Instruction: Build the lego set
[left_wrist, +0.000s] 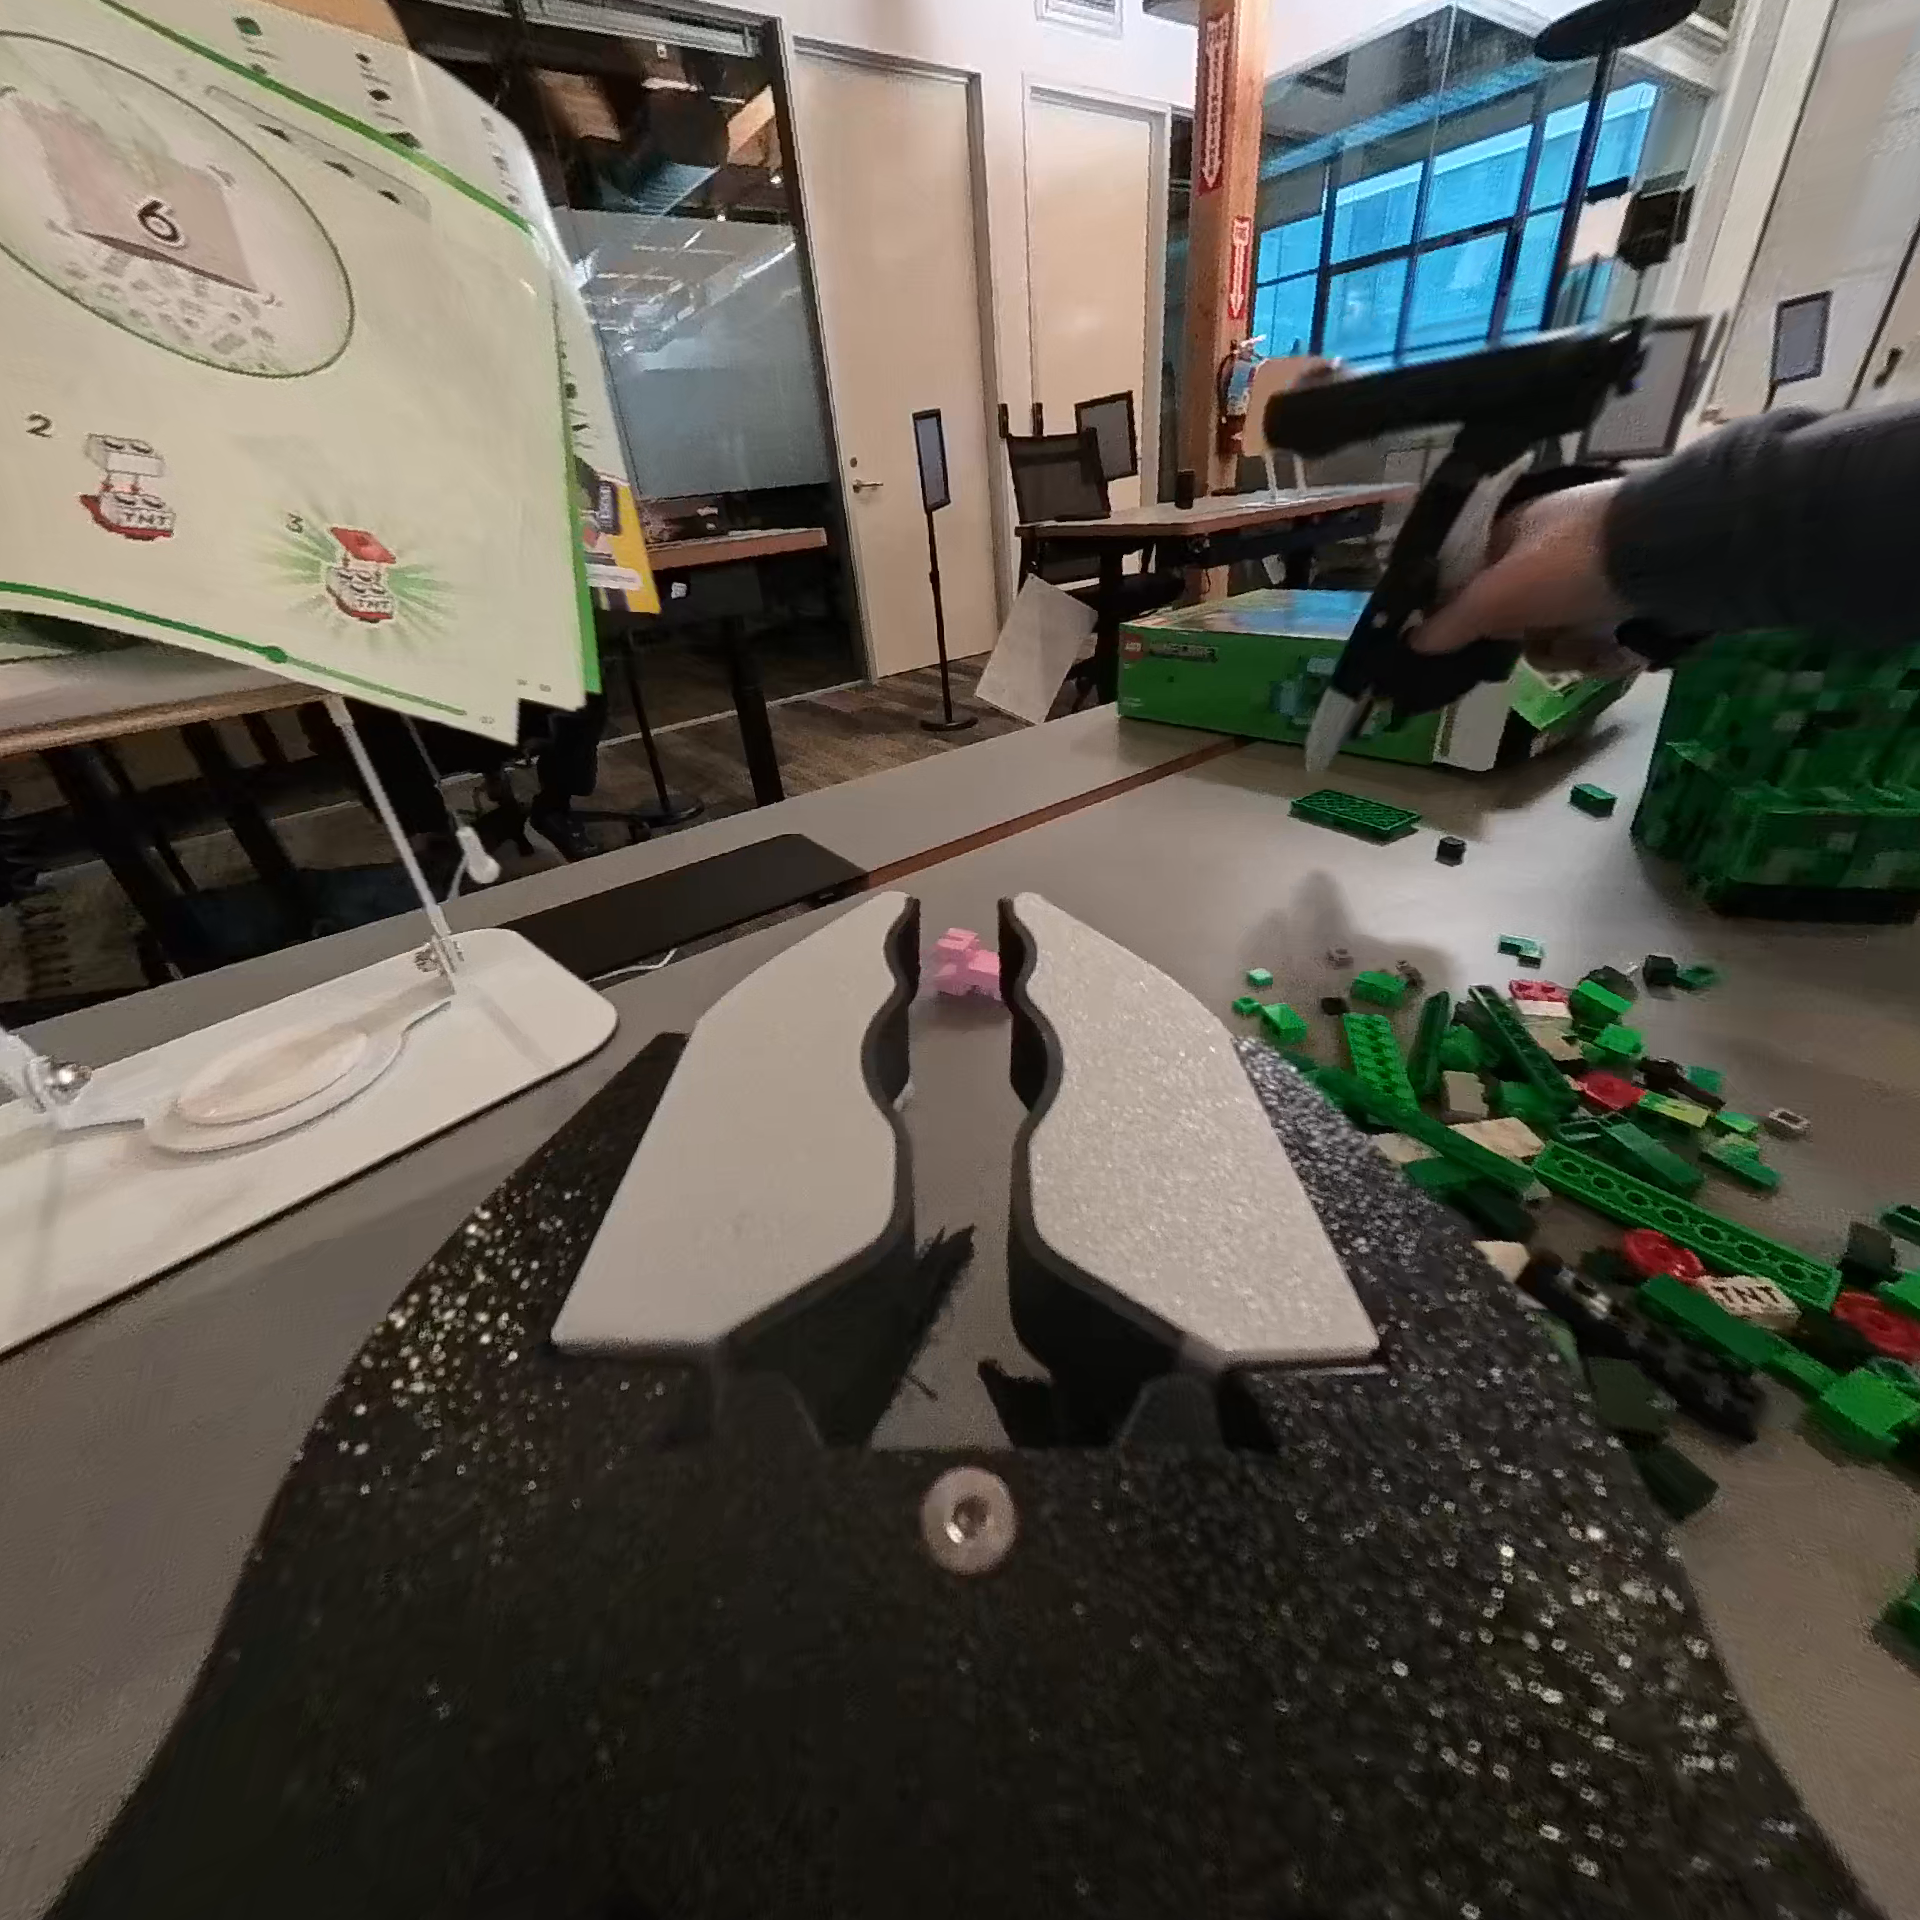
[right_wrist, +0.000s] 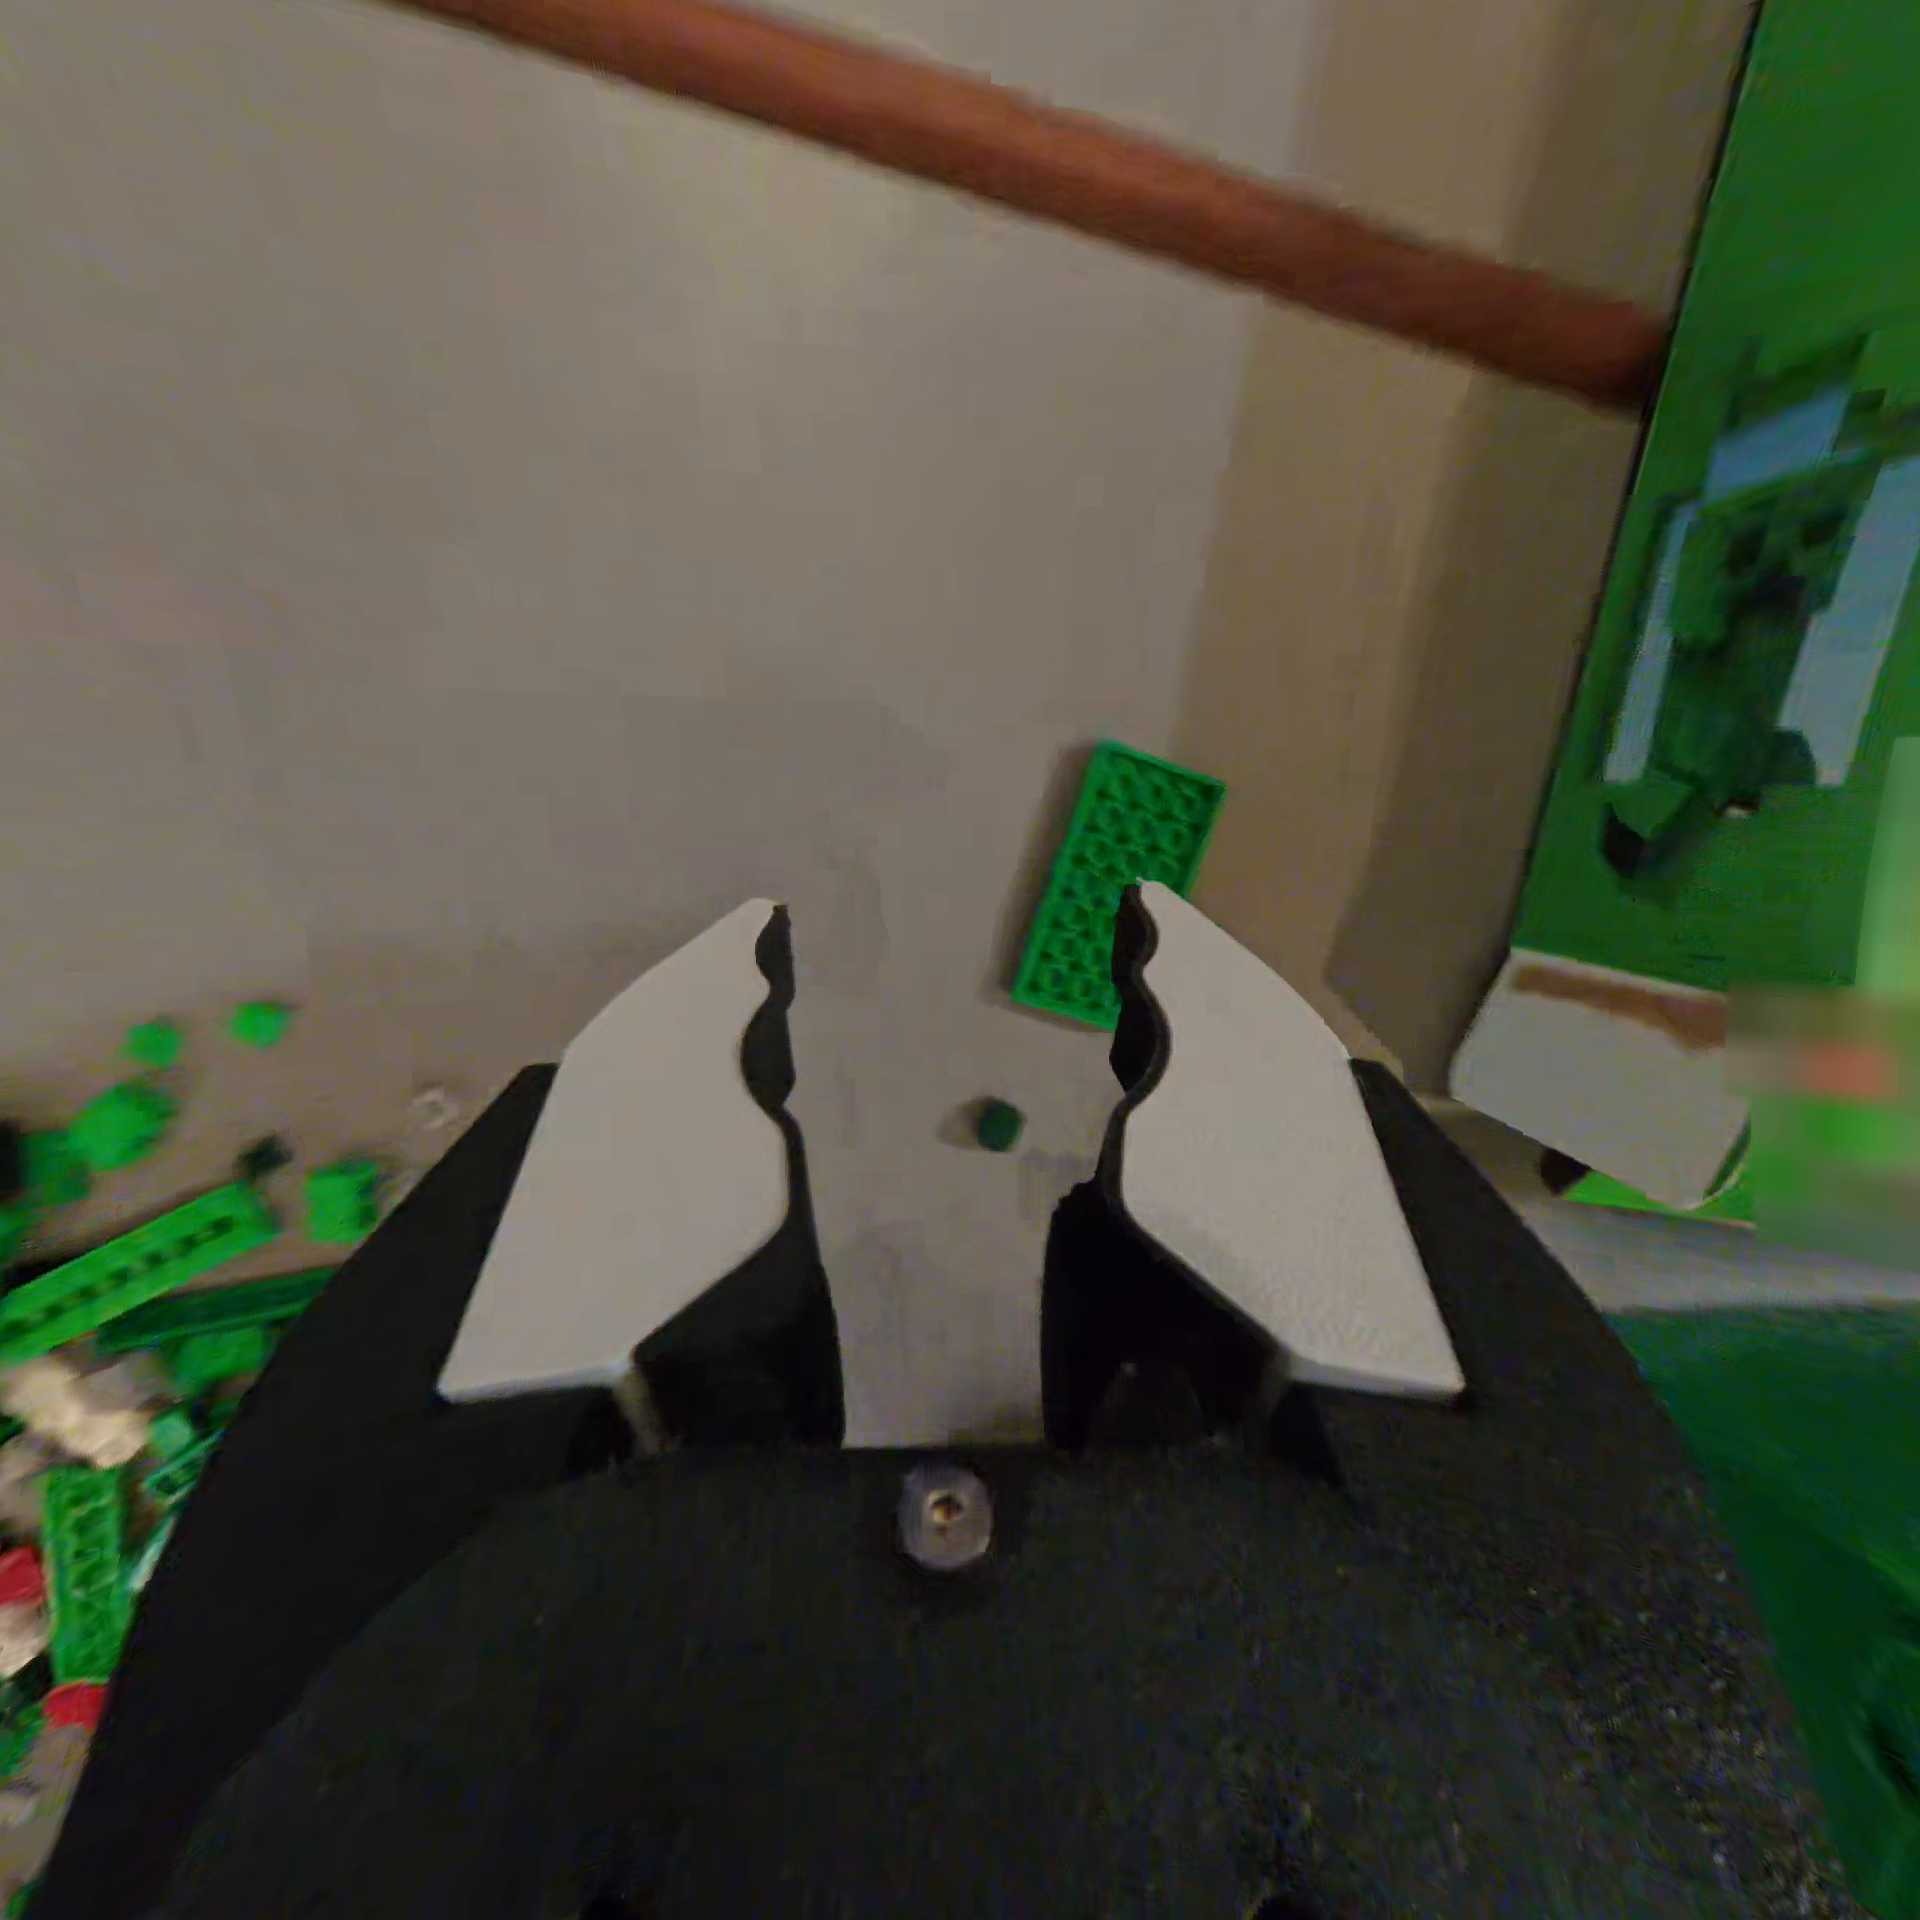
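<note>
My left gripper (left_wrist: 958, 920) hovers low over the grey table (left_wrist: 1091, 831), jaws slightly apart and empty. A small pink Lego figure (left_wrist: 966, 966) lies on the table just beyond its tips. A pile of green, black and red Lego pieces (left_wrist: 1558, 1143) lies to its right. My right gripper (right_wrist: 956, 904) is open and empty above the table, and it also shows in the left wrist view (left_wrist: 1330, 738), held by a hand. A flat green plate (right_wrist: 1117, 883) lies under its right fingertip, and a small dark green piece (right_wrist: 1000, 1124) lies between its fingers. The plate also shows in the left wrist view (left_wrist: 1354, 811).
An open instruction booklet (left_wrist: 260, 343) hangs on a white stand (left_wrist: 312, 1091) at the left. A green Lego box (left_wrist: 1247, 665) lies at the back, also in the right wrist view (right_wrist: 1745, 623). A large green built model (left_wrist: 1808, 790) stands at the far right. The pile shows in the right wrist view (right_wrist: 125, 1247). One gripper's finger ends stand about 35 cm off the other's. Both grippers' tips are roughly 20 cm from the small pink Lego figure (left_wrist: 966, 966).
</note>
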